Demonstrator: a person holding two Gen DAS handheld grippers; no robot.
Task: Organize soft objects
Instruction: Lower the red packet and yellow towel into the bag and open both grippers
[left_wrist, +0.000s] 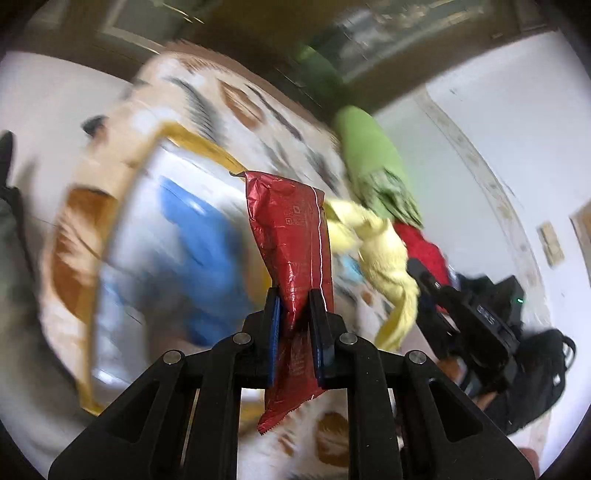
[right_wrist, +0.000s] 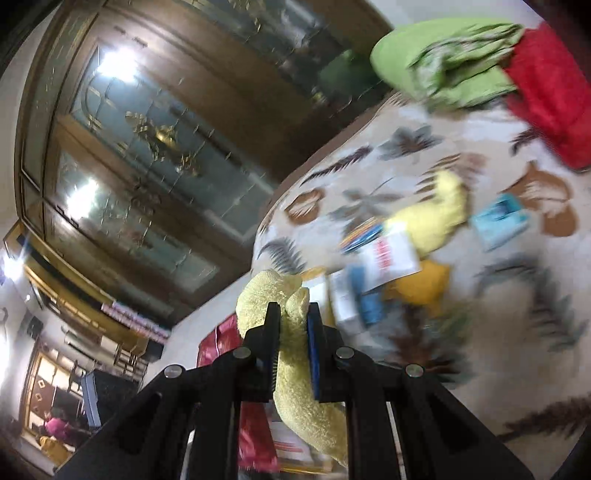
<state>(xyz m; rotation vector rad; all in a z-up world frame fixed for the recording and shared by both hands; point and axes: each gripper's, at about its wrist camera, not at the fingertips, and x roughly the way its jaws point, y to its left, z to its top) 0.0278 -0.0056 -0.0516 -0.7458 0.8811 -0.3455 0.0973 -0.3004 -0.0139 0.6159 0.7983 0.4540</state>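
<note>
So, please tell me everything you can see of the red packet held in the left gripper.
The red packet is a long, flat pouch of shiny, crinkled foil with a pale seam down one side, small printed codes and crimped ends. The left gripper is shut on its lower half; its blue-padded fingers press both sides. It stands nearly upright, leaning slightly, lifted above the blurred leaf-patterned cover.

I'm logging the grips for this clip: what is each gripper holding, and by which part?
The left gripper pinches a red foil packet across its lower-middle part. The right gripper clamps a yellow fluffy towel near its bunched upper end.
</note>
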